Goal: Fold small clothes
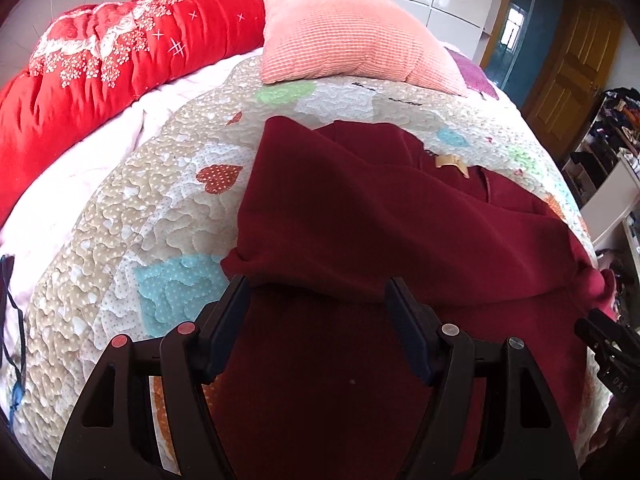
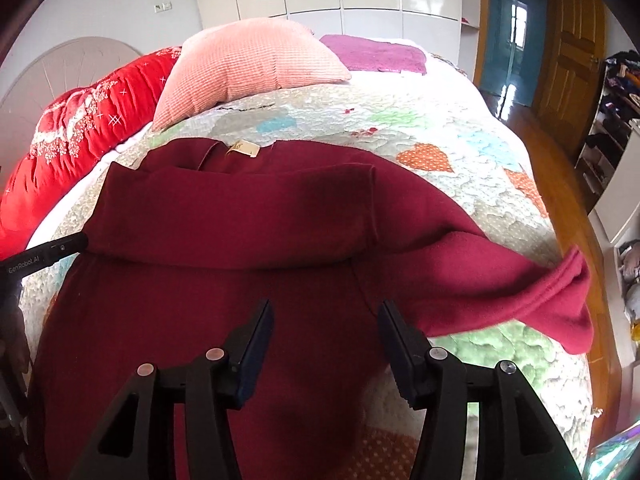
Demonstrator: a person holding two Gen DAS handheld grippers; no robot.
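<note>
A dark red garment (image 1: pixel 360 208) lies on the patchwork quilt (image 1: pixel 132 216) with a tan neck label (image 1: pixel 452 162) at its far end. A layer is folded across it, and the fold's near edge runs just beyond my left gripper (image 1: pixel 317 282). That gripper hangs open over the cloth, its pads apart and pressing on nothing. In the right wrist view the garment (image 2: pixel 240 216) fills the middle, and one sleeve (image 2: pixel 560 304) trails off to the right, its cuff raised. My right gripper (image 2: pixel 325 306) is open above the lower body, with nothing pinched.
A red flowered duvet (image 1: pixel 100 60) lies along the left of the bed. A pink pillow (image 1: pixel 352 36) and a purple towel (image 2: pixel 376 54) sit at the far end. White wardrobes, a wooden door (image 2: pixel 568 52) and cluttered shelves (image 2: pixel 616 112) stand beyond the bed's right edge.
</note>
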